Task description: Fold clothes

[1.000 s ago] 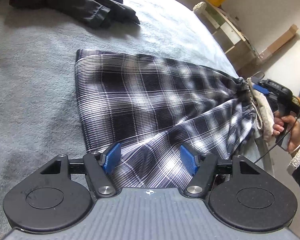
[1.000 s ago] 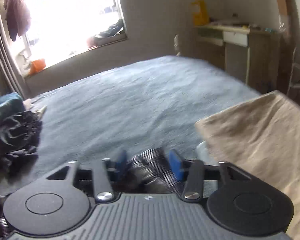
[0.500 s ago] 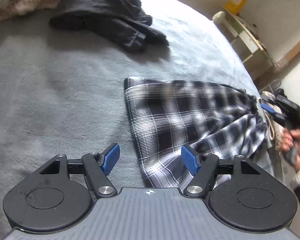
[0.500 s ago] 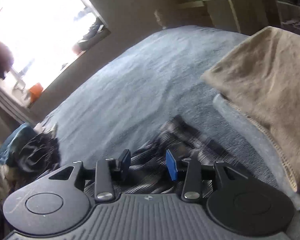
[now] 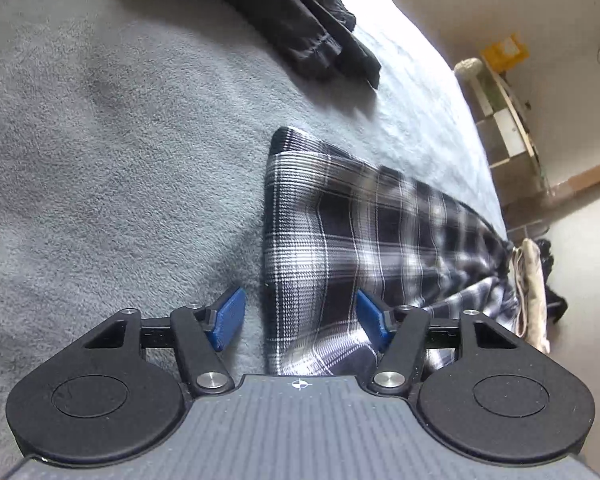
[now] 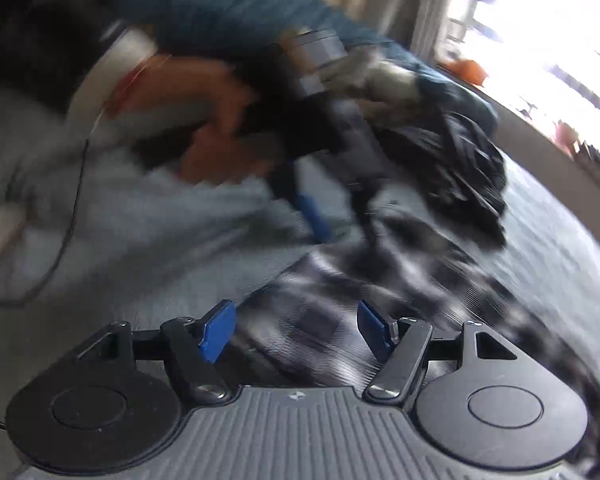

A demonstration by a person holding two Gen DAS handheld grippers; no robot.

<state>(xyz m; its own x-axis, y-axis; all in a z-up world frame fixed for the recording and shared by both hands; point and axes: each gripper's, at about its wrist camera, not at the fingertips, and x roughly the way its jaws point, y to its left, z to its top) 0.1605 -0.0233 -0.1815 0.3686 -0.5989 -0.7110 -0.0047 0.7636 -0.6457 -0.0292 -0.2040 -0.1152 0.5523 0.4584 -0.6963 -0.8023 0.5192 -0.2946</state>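
Observation:
A black-and-white plaid garment point(image 5: 363, 236) lies flat on the grey blanket point(image 5: 112, 160), its hemmed end toward me. My left gripper point(image 5: 298, 320) hangs over that hem, jaws closing, the cloth edge between the blue pads but untouched. In the blurred right wrist view the same plaid garment point(image 6: 363, 280) lies below my right gripper point(image 6: 296, 330), whose jaws are opening with nothing pinched. Farther off there, a person's hand point(image 6: 204, 120) holds the left gripper point(image 6: 327, 204) above the cloth.
A black garment point(image 5: 300, 20) is heaped on the bed beyond the plaid one, also seen as a dark pile point(image 6: 459, 168) in the right wrist view. A beige cloth point(image 5: 533, 284) lies at the bed's edge. Shelves point(image 5: 507, 120) stand by the wall.
My left gripper slid left to the plaid hem and narrowed a little. My right gripper let go of the plaid fabric, opened, rolled and swung across toward the left hand.

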